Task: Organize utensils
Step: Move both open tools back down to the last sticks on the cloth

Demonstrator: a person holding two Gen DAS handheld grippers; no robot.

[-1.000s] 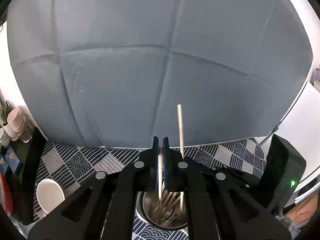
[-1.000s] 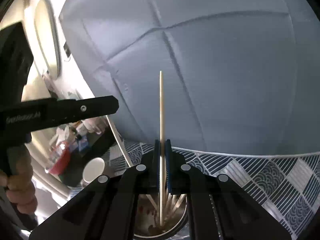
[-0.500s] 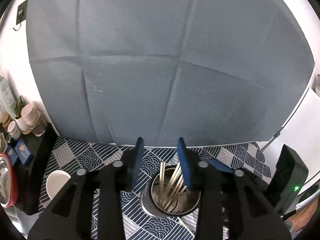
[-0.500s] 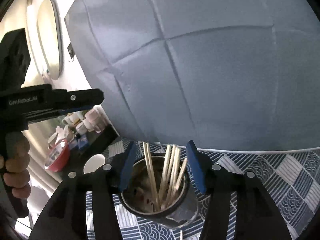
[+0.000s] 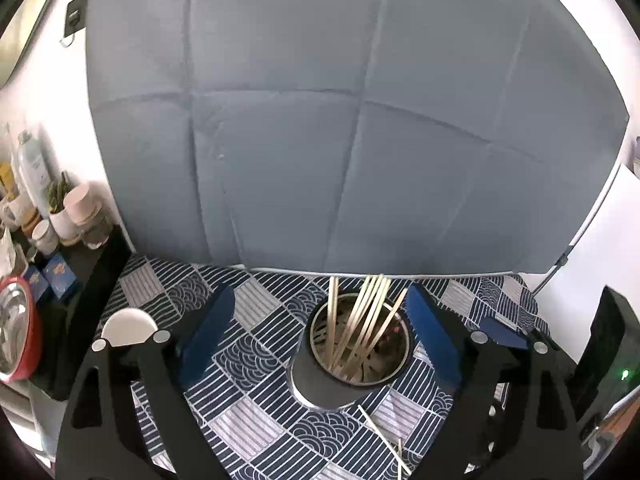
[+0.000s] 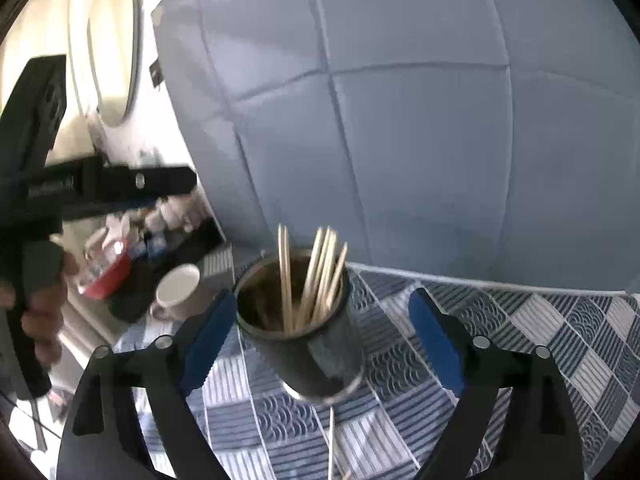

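A metal utensil cup [image 5: 312, 380] [image 6: 320, 364] stands on the blue patterned tablecloth [image 5: 248, 364] with several wooden chopsticks [image 5: 360, 320] [image 6: 316, 276] upright in it. My left gripper [image 5: 320, 300] hangs above and in front of the cup, its blue-padded jaws opening wide, nothing pressed between them. My right gripper [image 6: 322, 304] is likewise opening, with the cup showing between its pads but untouched. Loose chopsticks [image 5: 384, 436] [image 6: 331, 440] lie on the cloth in front of the cup. The left gripper's body [image 6: 80, 188] and the hand holding it show at the left of the right wrist view.
A grey-blue backdrop panel [image 5: 340, 140] rises just behind the cup. A white cup [image 5: 128, 326] [image 6: 176, 286] sits to the left. Beyond it is a black shelf [image 5: 96, 300] with a red bowl [image 5: 16, 340], jars and bottles. A black device [image 5: 608, 344] stands at right.
Both grippers were shut on a chopstick above the cup; both have opened and dropped them in. Both have pulled back, so the cup now sits farther ahead.
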